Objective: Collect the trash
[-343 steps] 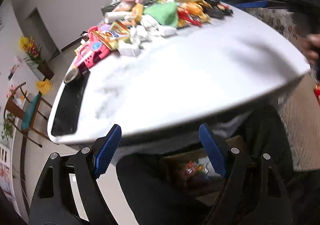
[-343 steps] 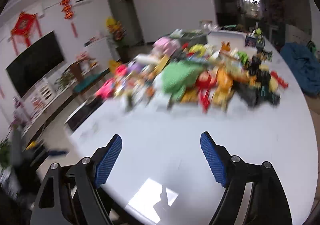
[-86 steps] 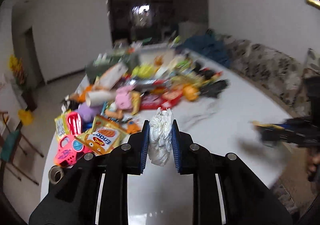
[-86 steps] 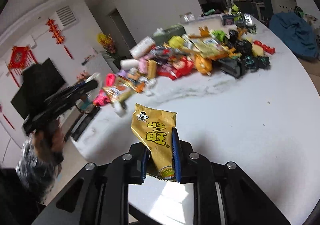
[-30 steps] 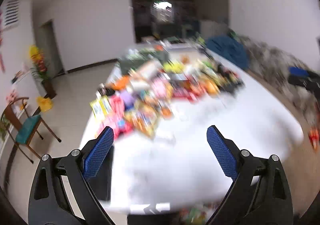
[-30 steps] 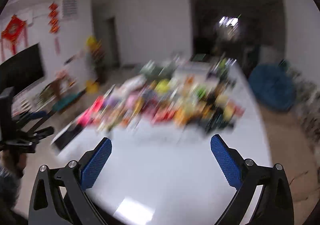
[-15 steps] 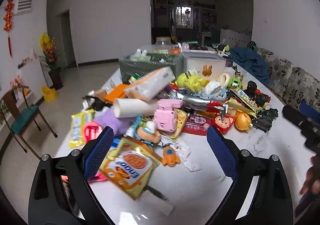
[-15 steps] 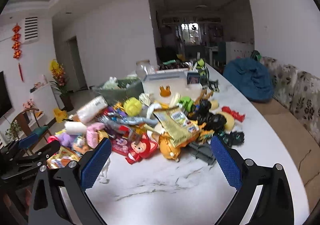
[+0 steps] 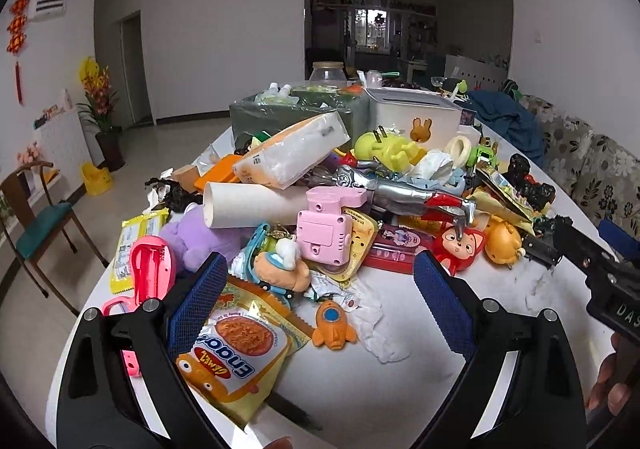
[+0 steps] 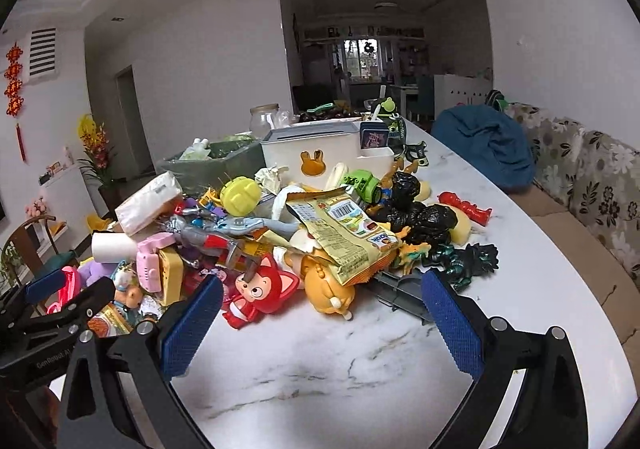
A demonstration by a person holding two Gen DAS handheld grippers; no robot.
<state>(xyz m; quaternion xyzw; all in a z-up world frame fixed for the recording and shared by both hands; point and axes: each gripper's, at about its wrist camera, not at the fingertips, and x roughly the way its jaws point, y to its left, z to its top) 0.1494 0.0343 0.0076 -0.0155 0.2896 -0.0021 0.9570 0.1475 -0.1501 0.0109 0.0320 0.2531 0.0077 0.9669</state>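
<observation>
- The left gripper (image 9: 320,301) hangs low over the white marble table (image 9: 360,389), its blue-padded fingers (image 9: 198,303) wide apart and holding nothing.
- An orange and yellow snack packet (image 9: 236,349) lies flat on the table, partly under the left finger.
- A crumpled white tissue (image 9: 376,325) lies on the table between the two fingers, just beside a small orange rocket toy (image 9: 332,323).
- The right gripper (image 10: 320,325) is also spread open and empty, above bare marble (image 10: 340,369) at the near edge of the pile.
- A yellow and green snack wrapper (image 10: 344,233) rests on top of the toys, above a red fox figure (image 10: 260,289) and an orange plastic animal (image 10: 328,289).
- Black crumpled bags (image 10: 416,213) lie behind the wrapper.
</observation>
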